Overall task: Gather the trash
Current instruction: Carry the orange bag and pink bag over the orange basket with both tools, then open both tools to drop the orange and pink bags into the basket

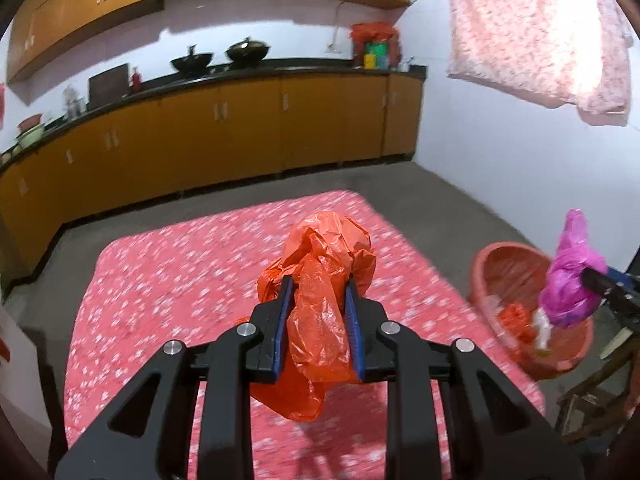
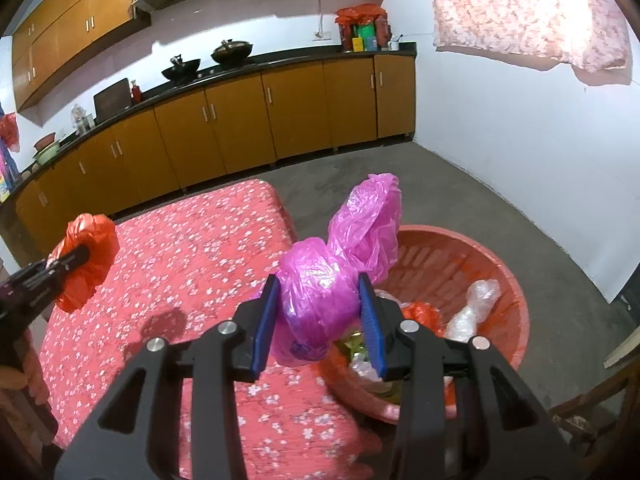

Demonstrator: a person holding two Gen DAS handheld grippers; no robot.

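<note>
A kitchen seen from two hand-held grippers, each carrying a piece of plastic trash above a desk [image 1: 168, 280] covered in a red cloth with small white flowers.

The left hand-held gripper [image 1: 319, 292] has its two blue-lined fingers clamped on a crumpled orange plastic bag [image 1: 320, 280]. The bag bulges out above the fingertips and hangs down loosely below them, held in the air over the middle of the desk. In the right wrist view the same orange bag [image 2: 86, 260] shows at the far left, gripped above the cloth.

The right hand-held gripper [image 2: 319, 294] is clamped on a bunched pink-purple plastic bag [image 2: 332, 276] — a tight wad sits between the fingers and a looser puff rises beyond it. This bag hangs at the desk's right edge, over the near rim of a round red plastic basket [image 2: 516, 300]. In the left wrist view the pink-purple bag [image 1: 570, 280] appears at the right, above the basket [image 1: 492, 256].

The basket stands just beside the desk, lower than its top. Inside it lie a crumpled clear plastic wrapper [image 2: 472, 308], a scrap of orange plastic [image 2: 422, 314] and other small litter too jumbled to name.

Behind, orange-brown cabinets [image 1: 248, 128] run along the wall under a dark countertop with two black woks [image 1: 218, 58]. A pink floral cloth [image 1: 532, 28] hangs at the upper right.
</note>
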